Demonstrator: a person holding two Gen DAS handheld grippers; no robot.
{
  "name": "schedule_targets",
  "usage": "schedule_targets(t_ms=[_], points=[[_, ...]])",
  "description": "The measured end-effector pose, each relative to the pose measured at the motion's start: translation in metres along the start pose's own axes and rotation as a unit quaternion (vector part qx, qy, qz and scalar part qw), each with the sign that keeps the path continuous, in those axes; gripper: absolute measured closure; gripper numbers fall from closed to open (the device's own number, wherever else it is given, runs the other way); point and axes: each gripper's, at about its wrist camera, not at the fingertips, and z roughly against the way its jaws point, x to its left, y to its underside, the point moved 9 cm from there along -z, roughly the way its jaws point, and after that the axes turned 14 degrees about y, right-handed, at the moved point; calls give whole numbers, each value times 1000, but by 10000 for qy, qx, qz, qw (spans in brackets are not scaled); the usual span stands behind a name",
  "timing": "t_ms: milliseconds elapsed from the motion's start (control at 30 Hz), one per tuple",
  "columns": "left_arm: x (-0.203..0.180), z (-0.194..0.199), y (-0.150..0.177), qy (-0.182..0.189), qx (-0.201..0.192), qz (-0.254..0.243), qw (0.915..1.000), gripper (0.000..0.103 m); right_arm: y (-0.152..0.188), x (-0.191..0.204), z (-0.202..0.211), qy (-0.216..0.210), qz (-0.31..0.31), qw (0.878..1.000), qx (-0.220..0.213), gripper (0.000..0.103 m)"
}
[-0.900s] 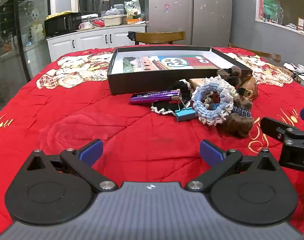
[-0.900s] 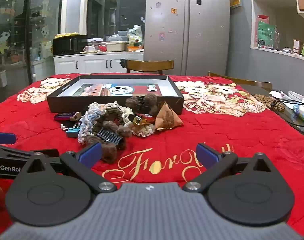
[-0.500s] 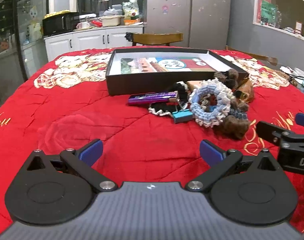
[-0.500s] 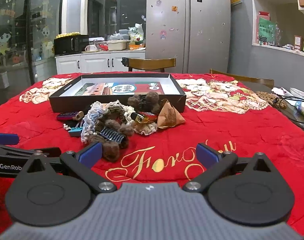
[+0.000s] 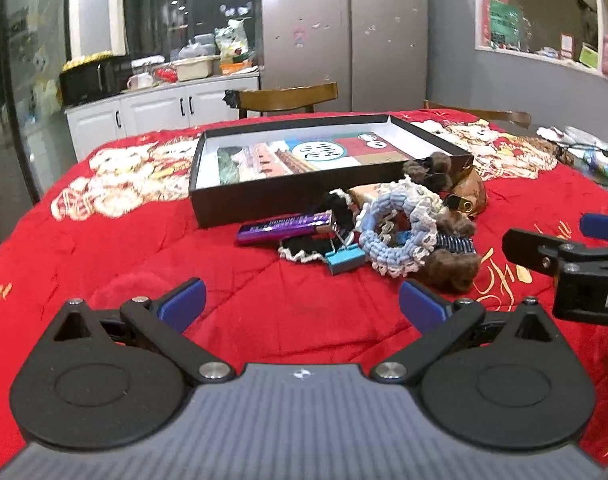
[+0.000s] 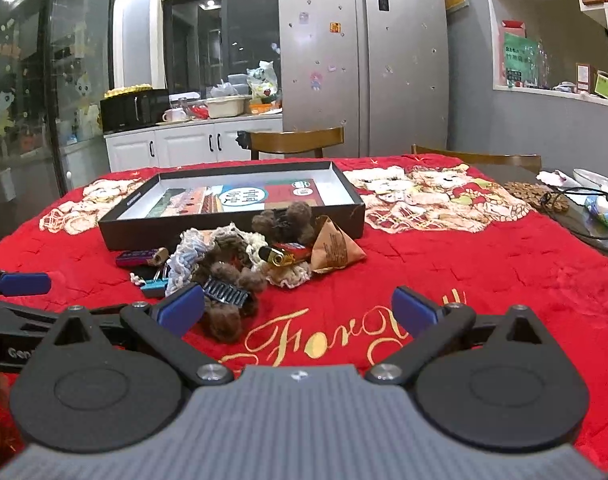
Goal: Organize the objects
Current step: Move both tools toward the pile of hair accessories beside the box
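Both the left gripper [image 5: 300, 304] and the right gripper [image 6: 298, 312] are hovering with fingers apart, holding nothing. Ahead of the fingers, the scrunchie [image 5: 399, 232] is lying tangled with the binder clip [image 5: 345, 260], so grabbing one is likely dragging neighbours off the pile instead of into the box [image 5: 264, 200].

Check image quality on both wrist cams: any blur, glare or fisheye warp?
Left wrist: pile sharp, blue scrunchie crisp; fridge edges bow from fisheye; cabinets at far left soft. Right wrist: box and brown pouch in focus; ceiling lights mirrored in the glass door; fridge edges bow here too. Indoor light is even, no hard shadows on the cloth.
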Motion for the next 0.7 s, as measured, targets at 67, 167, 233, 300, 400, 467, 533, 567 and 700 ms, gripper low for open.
schedule_targets(t_ms=[67,167,233,300,400,467,533,567,700], points=[[-3,-2,-4,46,-7,-52,10000,0,-3,0,0,-95,-70,9999,27,0],[-6,-7,-10,87,-50,-81,9999,0,-9,2,-1,-234,-88,9997,13,0],[-8,-9,-14,105,-111,-135,9998,0,-12,2,-2,-258,-67,9996,12,0],[-10,-11,-18,121,-146,-191,9996,0,-13,-1,-3,-258,-83,9996,31,0],[-14,-17,-21,158,-128,-226,9995,0,-14,-7,-8,-266,-156,9995,64,0],[-17,-22,-23,173,-130,-263,9994,0,-13,-9,-12,-272,-227,9993,116,0],[-19,-27,-24,166,-133,-307,9993,0,-12,-11,-16,-324,-287,9989,195,0],[-21,-29,-24,169,-126,-326,9992,0,-10,-12,-18,-355,-310,9986,236,0],[-23,-37,-25,225,-149,-336,9991,0,-9,-14,-24,-462,-370,9977,314,0]])
